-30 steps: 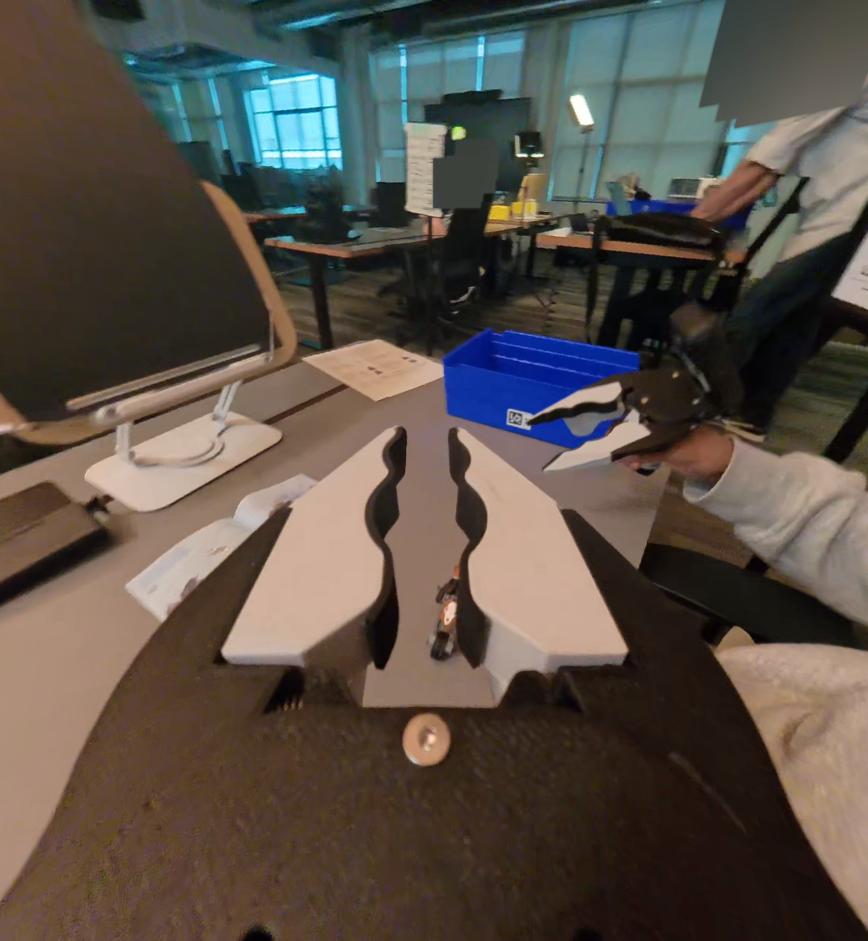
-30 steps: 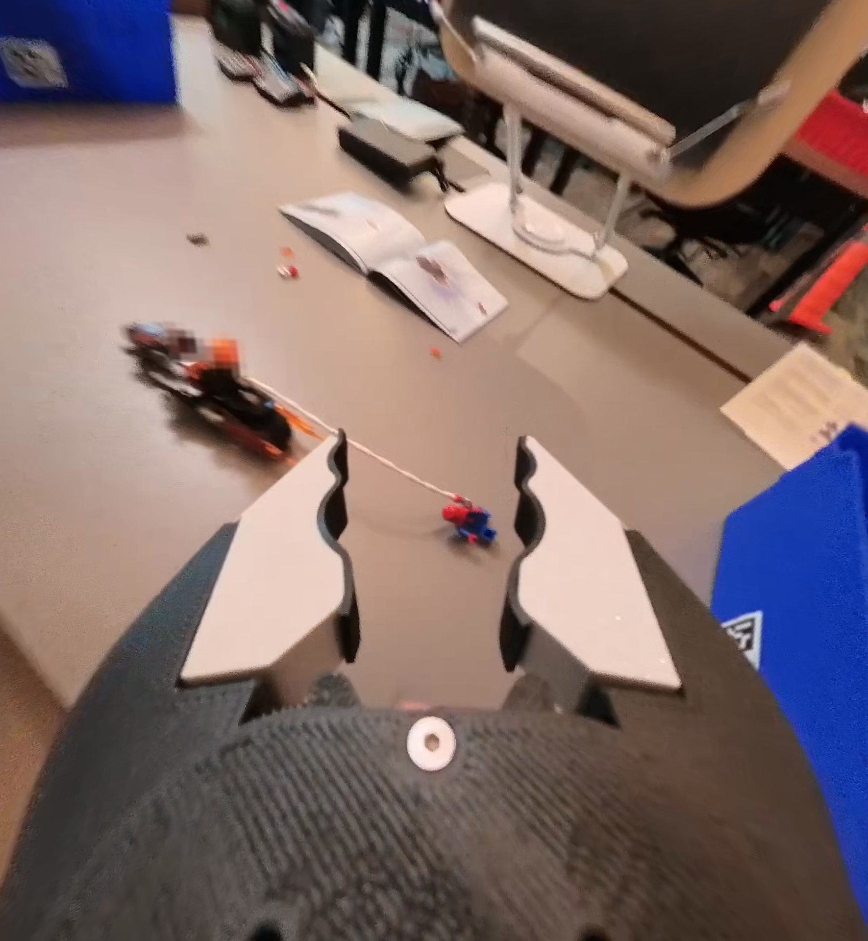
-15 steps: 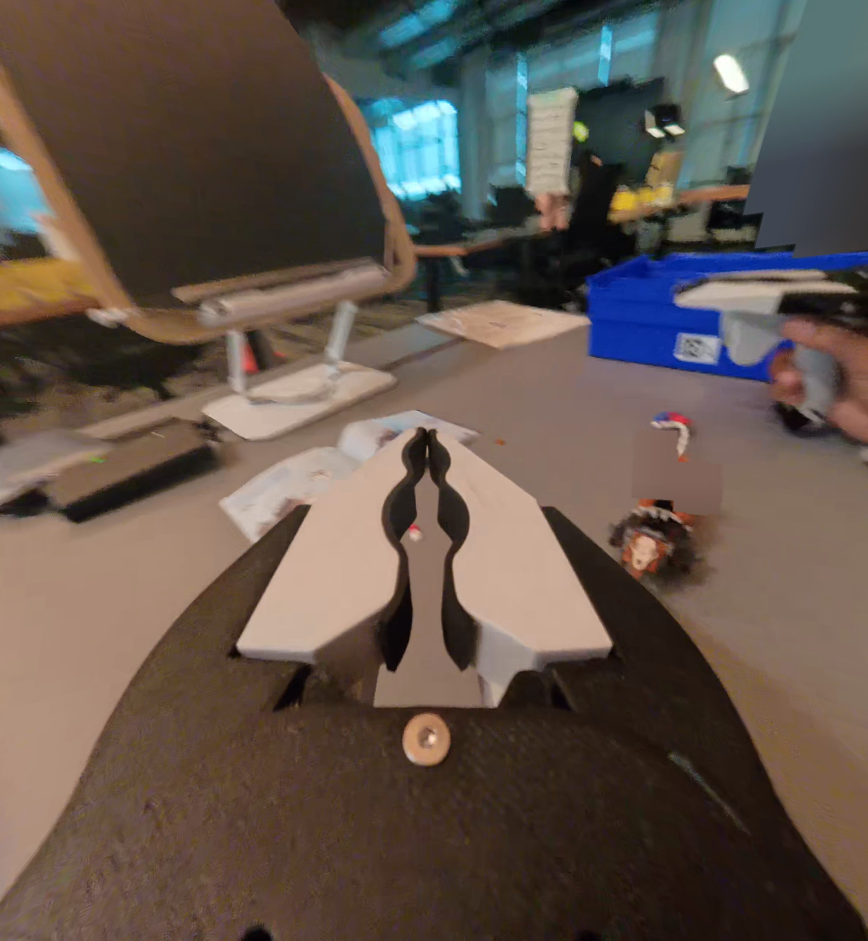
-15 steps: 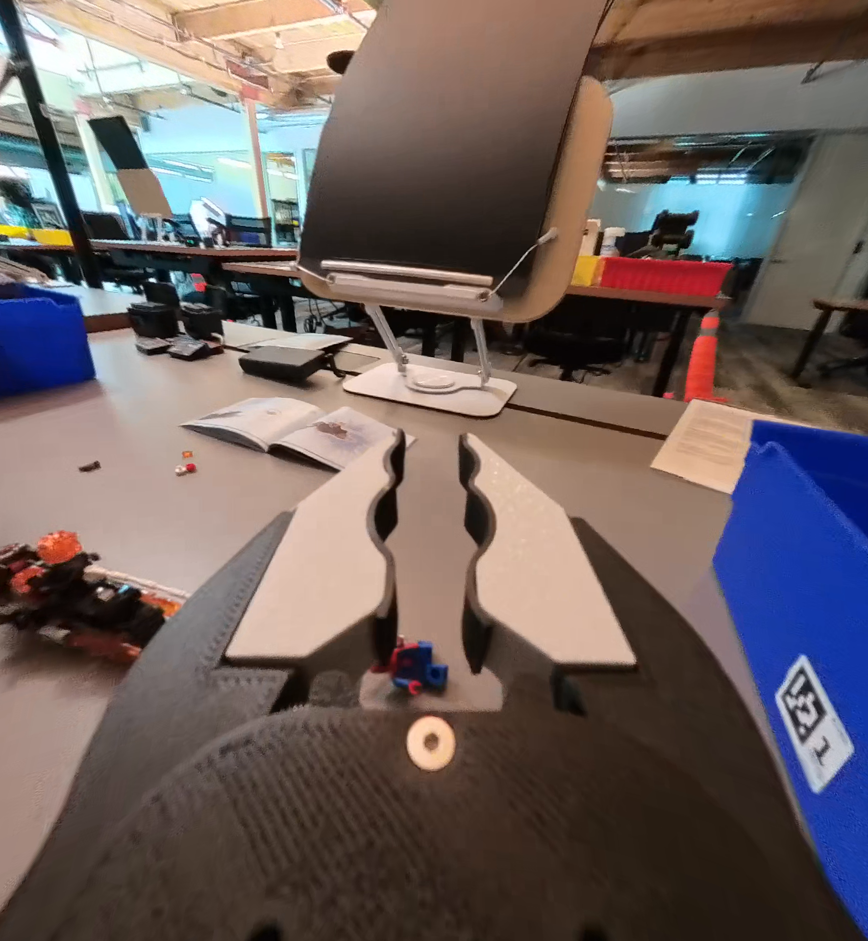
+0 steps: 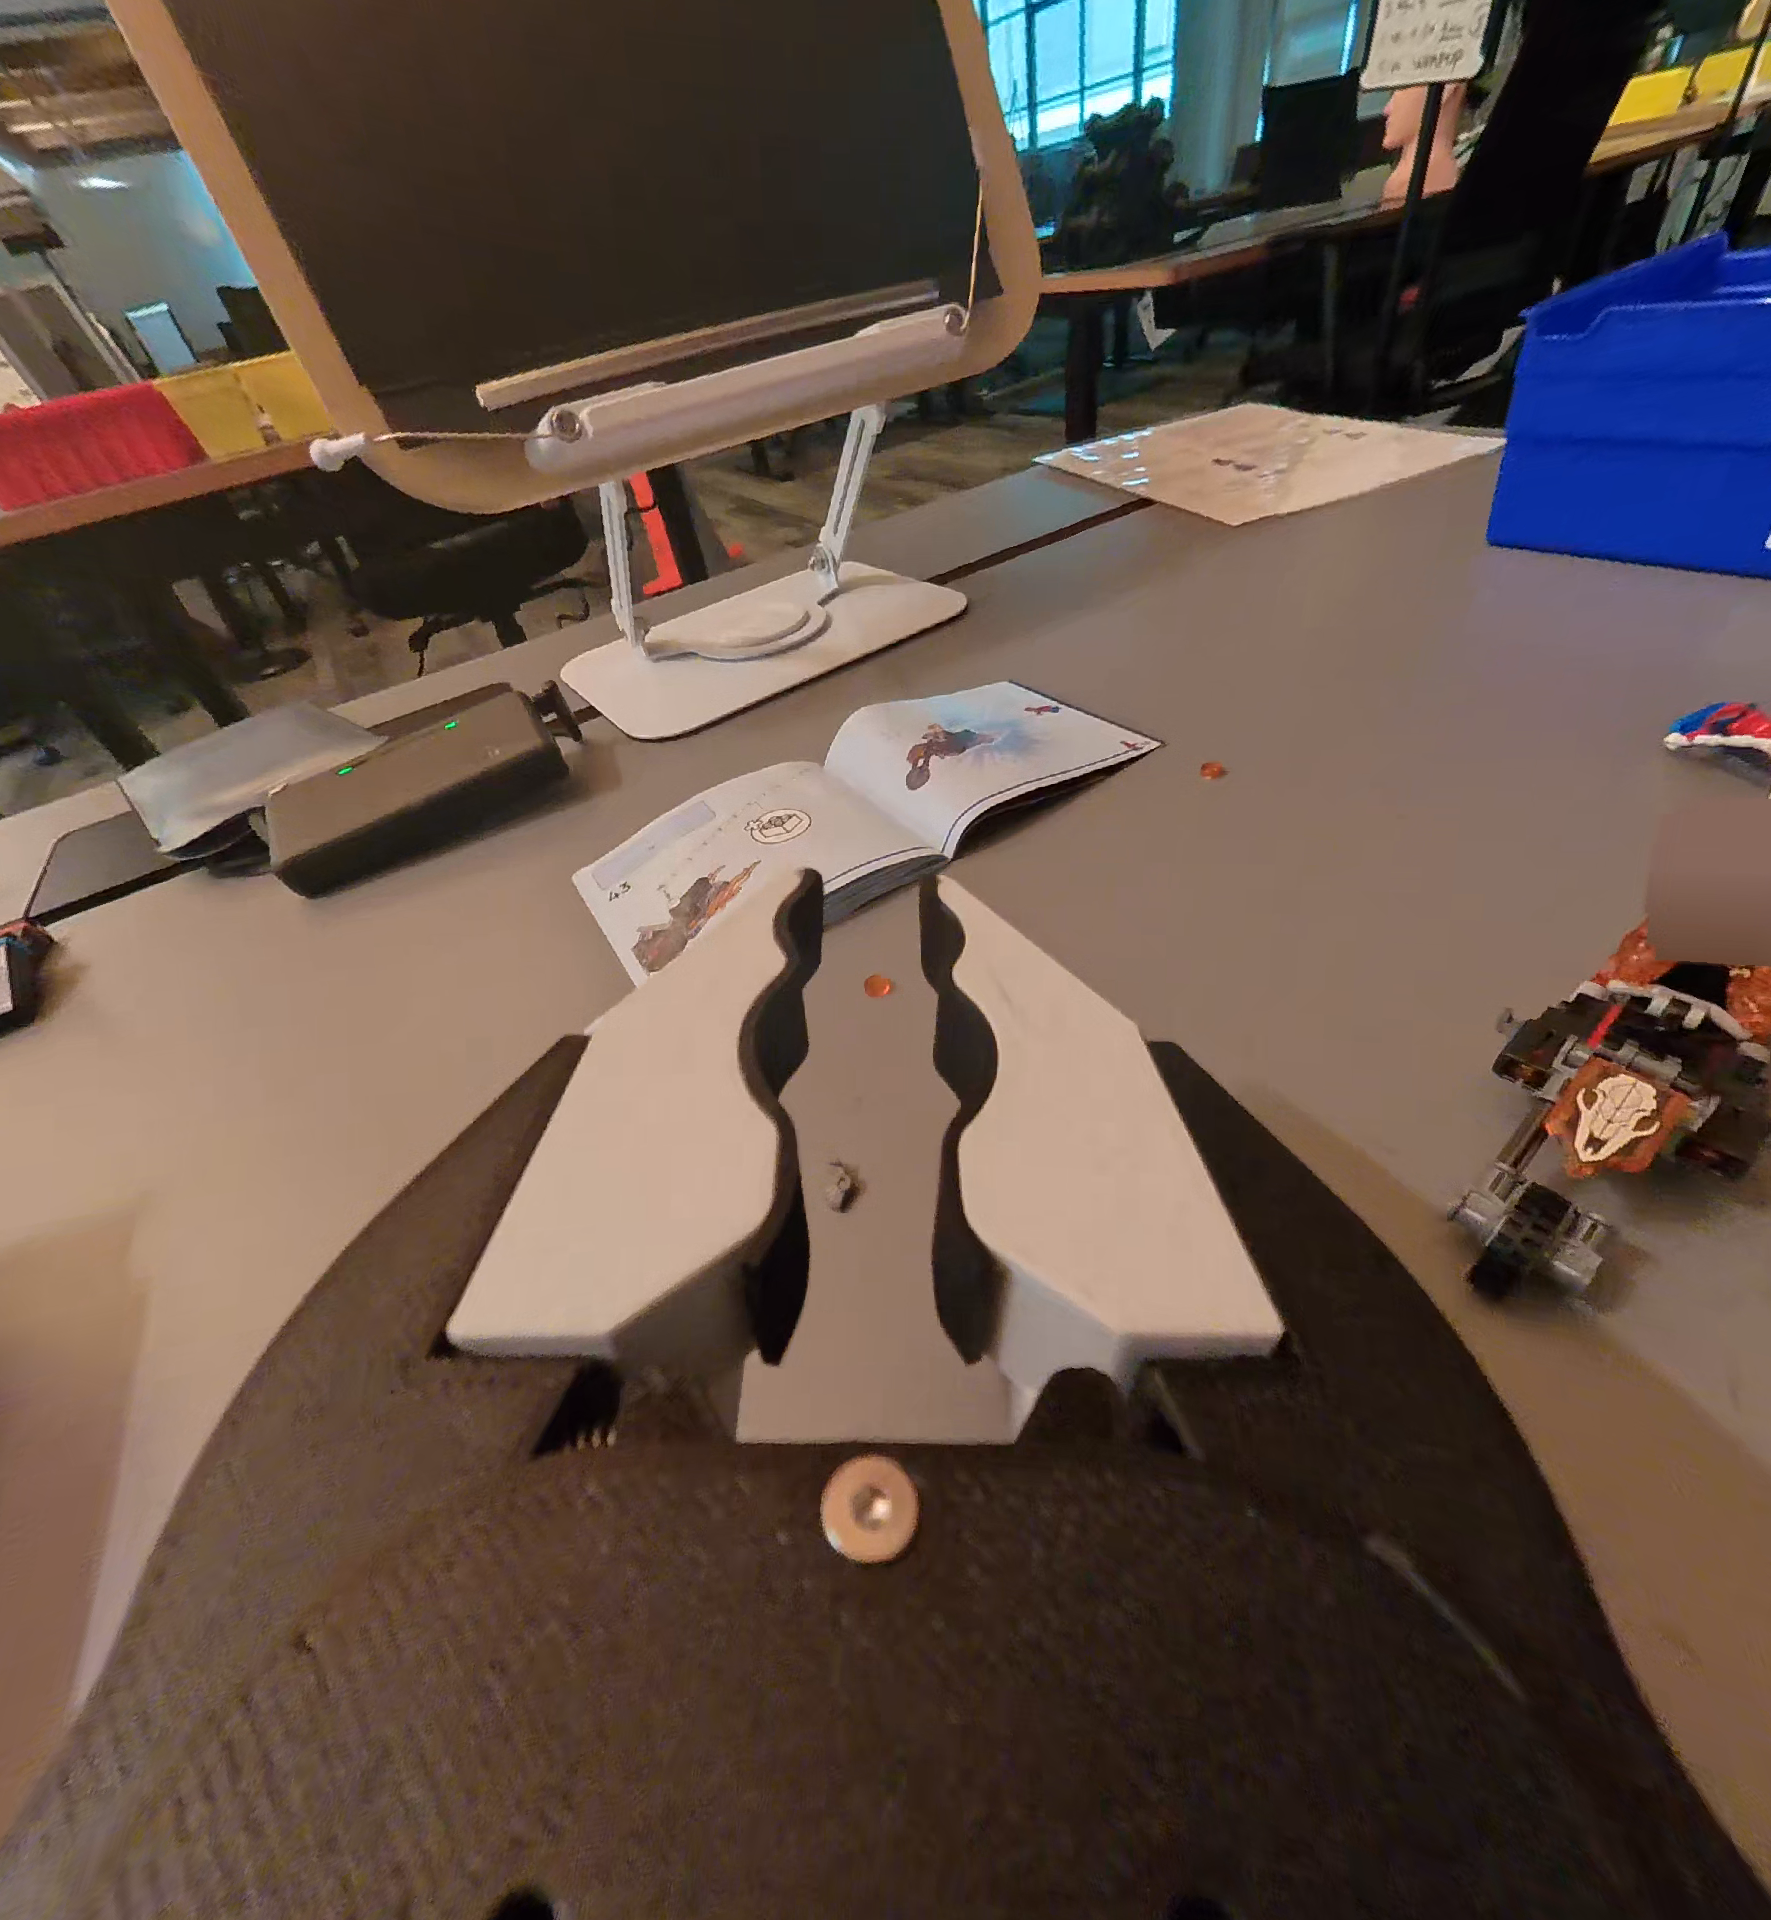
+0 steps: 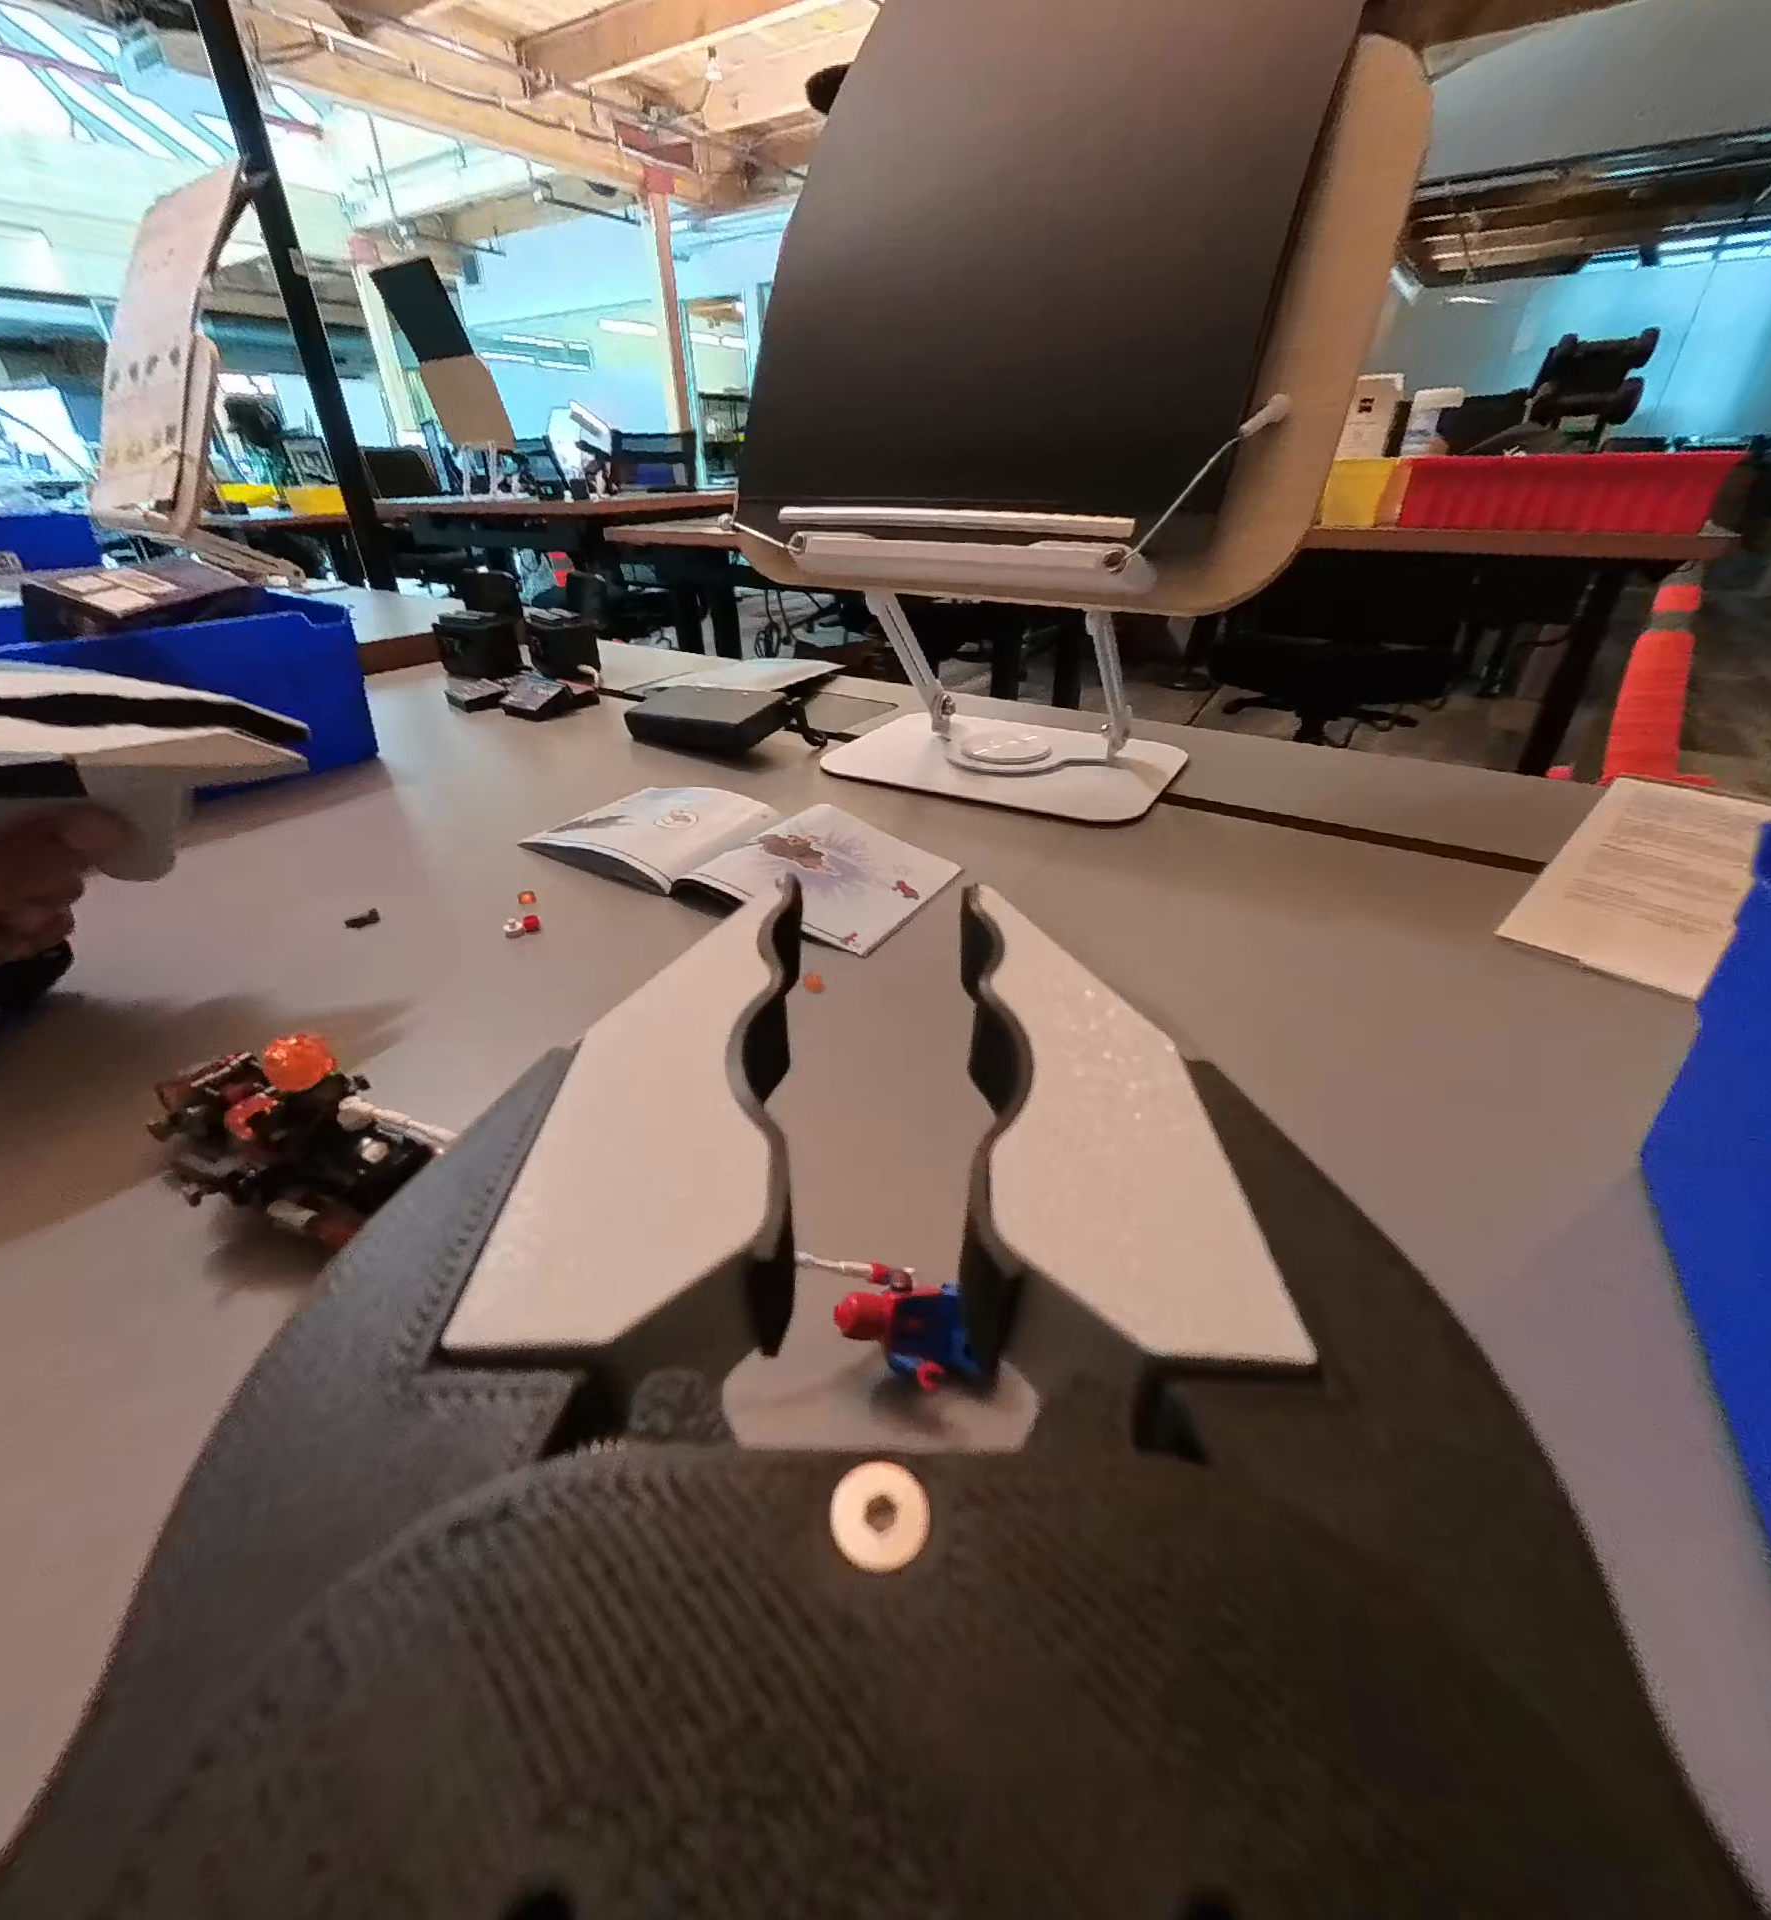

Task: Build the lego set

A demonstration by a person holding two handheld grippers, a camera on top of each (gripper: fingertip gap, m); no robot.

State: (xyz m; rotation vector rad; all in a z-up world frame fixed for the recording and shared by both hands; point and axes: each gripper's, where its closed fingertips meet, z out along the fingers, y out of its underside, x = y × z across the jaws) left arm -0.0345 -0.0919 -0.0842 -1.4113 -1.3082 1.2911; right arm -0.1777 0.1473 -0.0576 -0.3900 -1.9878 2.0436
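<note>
Presently the left gripper [image 5: 868,914] hovers low over the grey desk [image 5: 1328,665] with its jaws narrowly parted and gripping nothing; between them lie a small orange stud [image 5: 877,983] and a tiny dark piece [image 5: 839,1187], both resting on the desk surface. The right gripper [image 6: 876,904] has its jaws somewhat wider apart — a red-and-blue minifigure [image 6: 907,1325] lies on the desk deep between the fingers, close to the right one, though contact cannot be confirmed. A thin white string runs from the figure toward the left finger.

The part-built vehicle [image 5: 1639,1101], black with translucent orange parts and a skull plate, sits on the desk to the right of the left gripper, apart from it. An open instruction booklet [image 5: 860,800] lies just beyond the left fingertips, before a white tablet stand [image 5: 756,634]. A blue bin [image 5: 1681,416] occupies the far right desk edge. Open desk surface remains between booklet, vehicle and bin.
</note>
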